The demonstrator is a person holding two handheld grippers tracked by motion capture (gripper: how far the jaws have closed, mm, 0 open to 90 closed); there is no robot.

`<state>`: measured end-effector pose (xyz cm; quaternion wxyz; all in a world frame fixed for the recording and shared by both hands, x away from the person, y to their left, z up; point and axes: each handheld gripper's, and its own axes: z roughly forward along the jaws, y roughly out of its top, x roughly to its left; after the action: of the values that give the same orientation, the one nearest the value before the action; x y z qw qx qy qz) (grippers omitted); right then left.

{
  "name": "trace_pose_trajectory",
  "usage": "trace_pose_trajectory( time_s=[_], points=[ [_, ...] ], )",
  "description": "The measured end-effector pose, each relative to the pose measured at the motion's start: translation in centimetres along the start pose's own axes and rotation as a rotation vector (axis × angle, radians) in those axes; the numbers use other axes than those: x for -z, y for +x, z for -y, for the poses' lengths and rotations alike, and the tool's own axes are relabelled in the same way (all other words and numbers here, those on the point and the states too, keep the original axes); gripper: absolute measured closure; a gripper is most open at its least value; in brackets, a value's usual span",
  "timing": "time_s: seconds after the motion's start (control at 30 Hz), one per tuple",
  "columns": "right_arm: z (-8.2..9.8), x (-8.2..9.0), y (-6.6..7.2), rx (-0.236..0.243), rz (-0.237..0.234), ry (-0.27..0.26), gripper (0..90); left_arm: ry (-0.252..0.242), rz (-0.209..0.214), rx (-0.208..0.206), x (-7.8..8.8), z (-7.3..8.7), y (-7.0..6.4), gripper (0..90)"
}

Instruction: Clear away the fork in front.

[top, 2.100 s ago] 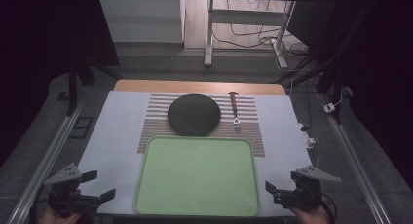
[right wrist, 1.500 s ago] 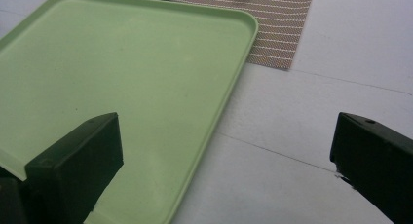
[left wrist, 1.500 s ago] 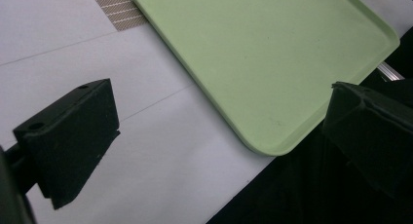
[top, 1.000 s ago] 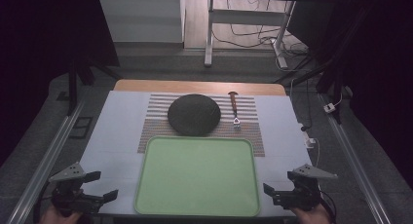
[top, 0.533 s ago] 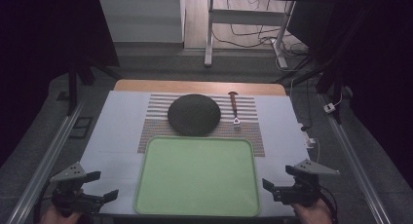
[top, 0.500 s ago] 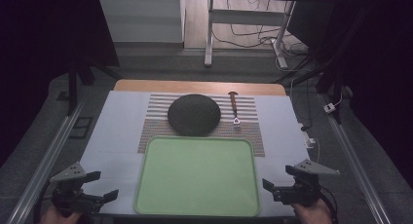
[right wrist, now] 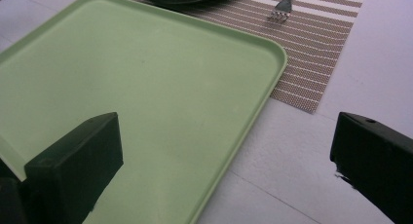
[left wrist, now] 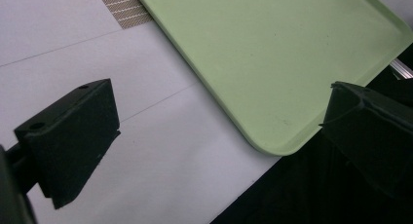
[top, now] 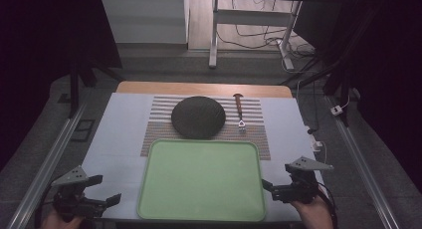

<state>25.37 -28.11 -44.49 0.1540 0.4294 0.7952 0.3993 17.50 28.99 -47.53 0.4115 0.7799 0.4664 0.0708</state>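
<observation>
left gripper (top: 110, 189): held open, empty
right gripper (top: 265, 185): held open, empty
tray (top: 201, 181): placed between both, untouched

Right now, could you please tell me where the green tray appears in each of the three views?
High view: the green tray lies at bottom centre, between the two grippers, just in front of the striped placemat.
Left gripper view: it runs across the upper right, its rounded near corner low in the picture.
Right gripper view: it covers the left and centre.
Shared landmark: the striped placemat bordering the tray's far edge.
</observation>
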Motion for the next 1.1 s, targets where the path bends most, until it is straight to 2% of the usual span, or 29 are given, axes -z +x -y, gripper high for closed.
trace_pose_trajectory(
  time_s=[0.37,0.6,0.77,1.07,1.1],
  points=[
    [-1.3,-2.0,-0.2,0.010,0.002,0.036,0.0,0.002,-0.003,-0.006,0.0,0.0,0.0,0.0],
    [-2.1,-3.0,-0.6,0.017,0.012,0.039,0.0,0.002,-0.003,-0.005,0.0,0.0,0.0,0.0],
    [-2.8,-4.0,-1.1,0.017,-0.015,0.050,0.0,0.003,-0.003,-0.004,0.0,0.0,0.0,0.0],
    [-3.6,-5.6,-2.1,0.064,0.016,0.058,0.0,0.004,-0.001,-0.004,0.0,0.0,0.0,0.0],
    [-3.9,-6.1,-2.3,0.080,0.026,0.077,0.0,0.003,-0.002,-0.003,-0.1,0.0,0.0,0.0]
  ],
)
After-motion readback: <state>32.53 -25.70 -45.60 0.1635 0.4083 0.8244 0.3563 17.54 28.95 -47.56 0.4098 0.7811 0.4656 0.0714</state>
